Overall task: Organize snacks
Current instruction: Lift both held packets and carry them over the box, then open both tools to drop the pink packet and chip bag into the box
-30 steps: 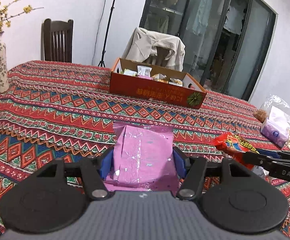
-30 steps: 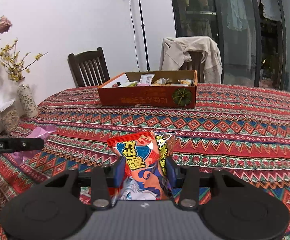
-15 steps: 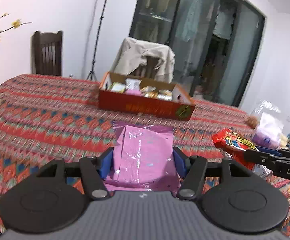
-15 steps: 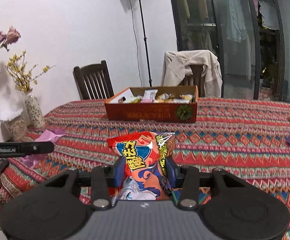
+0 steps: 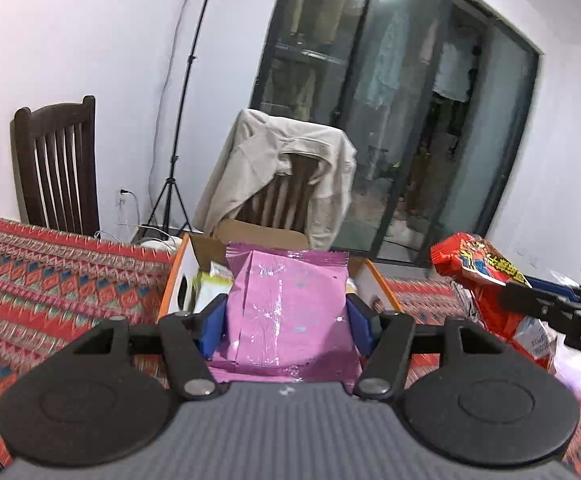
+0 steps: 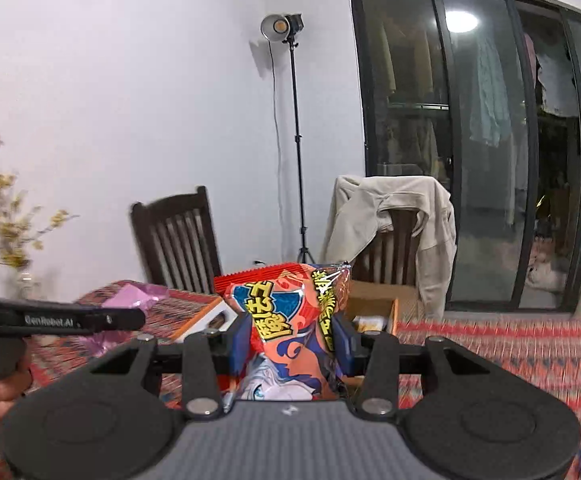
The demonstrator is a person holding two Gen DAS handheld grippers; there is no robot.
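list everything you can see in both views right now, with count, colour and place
pink snack packet: 1, pink, between the left gripper's pads
red snack packet: 1, red and blue with yellow print, between the right gripper's pads
cardboard box: 1, orange outside, white inside, on the table ahead, packets inside
tablecloth: 1, red patterned, covers the table
wooden chairs: 2, dark brown, behind the table
jacket: 1, beige, draped over the right-hand chair
light stand: 1, black, lamp lit, by the wall
flowers: yellow and pink, blurred, far left
glass doors: dark-framed, clothes behind
left gripper: 1, black, blue pads
right gripper: 1, black, blue pads
hand: 1, on the left gripper's handle
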